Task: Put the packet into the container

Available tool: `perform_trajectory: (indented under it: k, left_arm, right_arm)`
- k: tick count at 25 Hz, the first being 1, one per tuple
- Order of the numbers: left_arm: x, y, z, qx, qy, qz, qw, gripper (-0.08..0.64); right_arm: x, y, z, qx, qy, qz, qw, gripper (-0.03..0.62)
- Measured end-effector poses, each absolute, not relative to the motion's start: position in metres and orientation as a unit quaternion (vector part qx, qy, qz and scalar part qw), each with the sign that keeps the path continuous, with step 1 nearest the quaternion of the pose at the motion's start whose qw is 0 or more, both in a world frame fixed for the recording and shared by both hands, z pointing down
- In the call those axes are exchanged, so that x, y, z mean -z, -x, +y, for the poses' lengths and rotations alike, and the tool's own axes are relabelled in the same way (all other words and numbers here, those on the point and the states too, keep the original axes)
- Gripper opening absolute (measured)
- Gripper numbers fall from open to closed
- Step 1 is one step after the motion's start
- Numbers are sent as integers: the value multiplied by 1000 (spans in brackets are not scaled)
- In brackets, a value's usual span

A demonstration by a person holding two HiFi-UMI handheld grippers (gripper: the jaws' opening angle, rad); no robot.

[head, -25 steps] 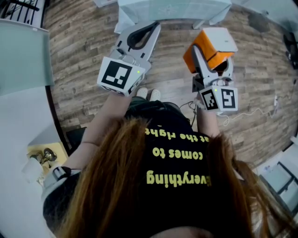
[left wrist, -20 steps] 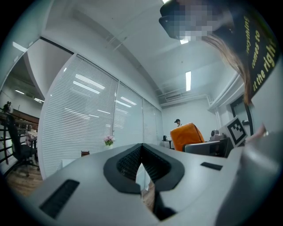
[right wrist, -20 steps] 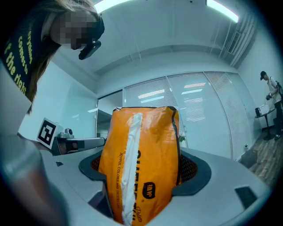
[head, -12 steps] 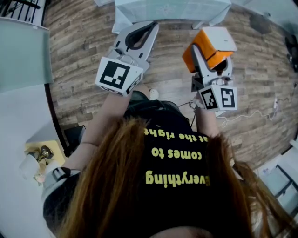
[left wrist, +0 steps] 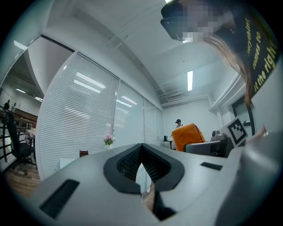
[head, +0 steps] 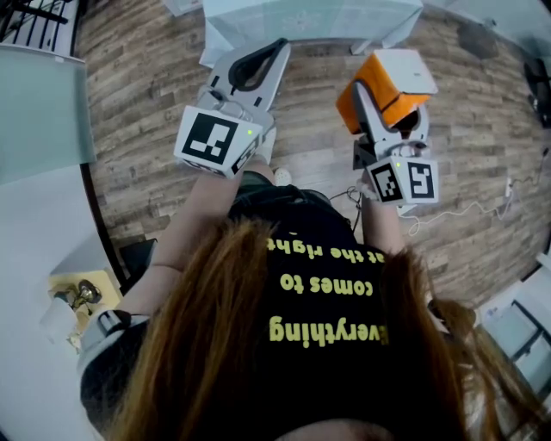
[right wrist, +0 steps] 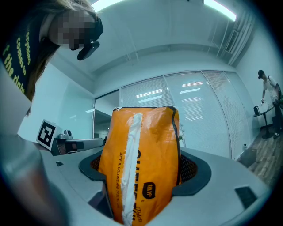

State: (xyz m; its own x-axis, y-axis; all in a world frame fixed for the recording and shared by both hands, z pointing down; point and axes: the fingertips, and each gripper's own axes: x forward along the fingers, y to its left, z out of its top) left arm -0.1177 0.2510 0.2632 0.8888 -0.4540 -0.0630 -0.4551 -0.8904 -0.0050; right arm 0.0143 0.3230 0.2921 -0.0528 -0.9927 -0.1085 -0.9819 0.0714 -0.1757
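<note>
The packet (head: 392, 82) sits between the jaws of the right gripper (head: 392, 110) and sticks out past their tips. The left gripper (head: 274, 52) is held to its left, side by side with it but apart. Both are out in front of the person, above the floor (head: 155, 103). A table (head: 310, 17) stands just beyond the gripper tips, and a desk (head: 43, 250) lies at the person's left.

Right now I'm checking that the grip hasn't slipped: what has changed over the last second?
The left hand-held gripper drifted slightly toward the head view's left; its jaws are together with nothing between them. Nothing was taken hold of or let go. The right hand-held gripper stays clamped on the orange packet, in about the same place.
</note>
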Motion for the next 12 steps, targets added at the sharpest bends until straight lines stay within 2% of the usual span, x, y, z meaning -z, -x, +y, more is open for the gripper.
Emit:
perform_trajectory:
  k: [12]
  left_arm:
    - [-261,107,175,-38,974,224,12,2]
  right_arm:
    - [-292,-20,247,25,687,721,91,402]
